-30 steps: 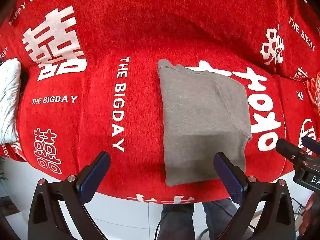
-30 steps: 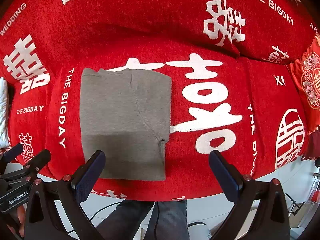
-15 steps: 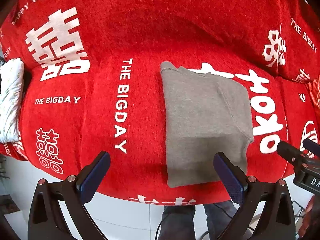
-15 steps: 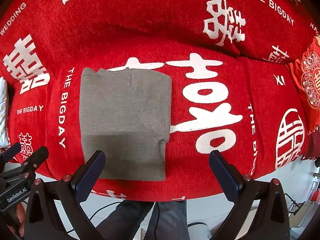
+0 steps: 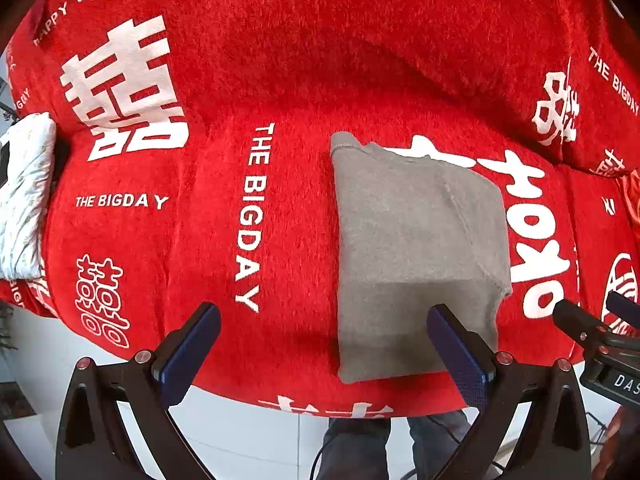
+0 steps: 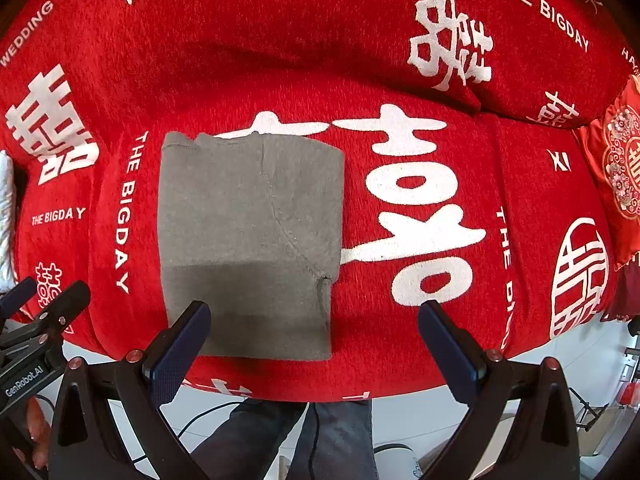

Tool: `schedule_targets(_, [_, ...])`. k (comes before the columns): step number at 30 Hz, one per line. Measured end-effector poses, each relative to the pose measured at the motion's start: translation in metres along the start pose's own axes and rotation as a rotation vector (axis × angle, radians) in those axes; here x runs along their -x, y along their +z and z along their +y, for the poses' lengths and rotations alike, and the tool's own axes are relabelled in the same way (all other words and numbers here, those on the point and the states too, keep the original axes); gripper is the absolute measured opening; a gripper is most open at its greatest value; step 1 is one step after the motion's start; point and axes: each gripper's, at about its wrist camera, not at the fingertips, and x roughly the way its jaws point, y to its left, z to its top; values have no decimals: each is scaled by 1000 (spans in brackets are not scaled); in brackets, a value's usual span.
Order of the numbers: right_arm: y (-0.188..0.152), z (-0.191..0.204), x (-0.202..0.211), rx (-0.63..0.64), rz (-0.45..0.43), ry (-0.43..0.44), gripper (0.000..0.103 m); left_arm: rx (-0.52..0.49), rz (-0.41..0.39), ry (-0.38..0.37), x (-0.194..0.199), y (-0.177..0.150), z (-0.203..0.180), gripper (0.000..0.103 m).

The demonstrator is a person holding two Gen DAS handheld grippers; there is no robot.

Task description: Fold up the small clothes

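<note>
Garment: a grey knitted garment [image 5: 416, 256], folded into a tall rectangle, lies flat on the seat ahead of both tongs, held by neither.
Long axis: it runs away from the tongs, near hem toward the person, far edge toward the backrest.
Left tongs: the left gripper [image 5: 324, 340] is spread wide and empty; the garment sits ahead and toward its right finger, which overlaps the near hem in the view.
Right tongs: the right gripper [image 6: 314, 336] is also spread wide and empty; the garment sits ahead and toward its left finger, which overlaps the near left corner.
Nearer side: the cloth lies between the two tools; I cannot tell which is closer.
Judgement: one more fold, near hem carried to far edge, looks plausible, each tool taking a near corner.
Surface: a sofa under a fuzzy red cover [image 6: 440, 40] printed with white characters and English words.
Room: pale floor [image 5: 248, 432] below the tongs, the person's dark trouser legs [image 6: 336, 440], and a white cushion [image 5: 24, 192] far left.
</note>
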Motion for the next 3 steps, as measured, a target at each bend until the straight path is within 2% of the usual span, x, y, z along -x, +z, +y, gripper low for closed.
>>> schedule_targets(3, [0,-1,0,-1,0,-1,103,-13,-14,-6,2,0,-3,103])
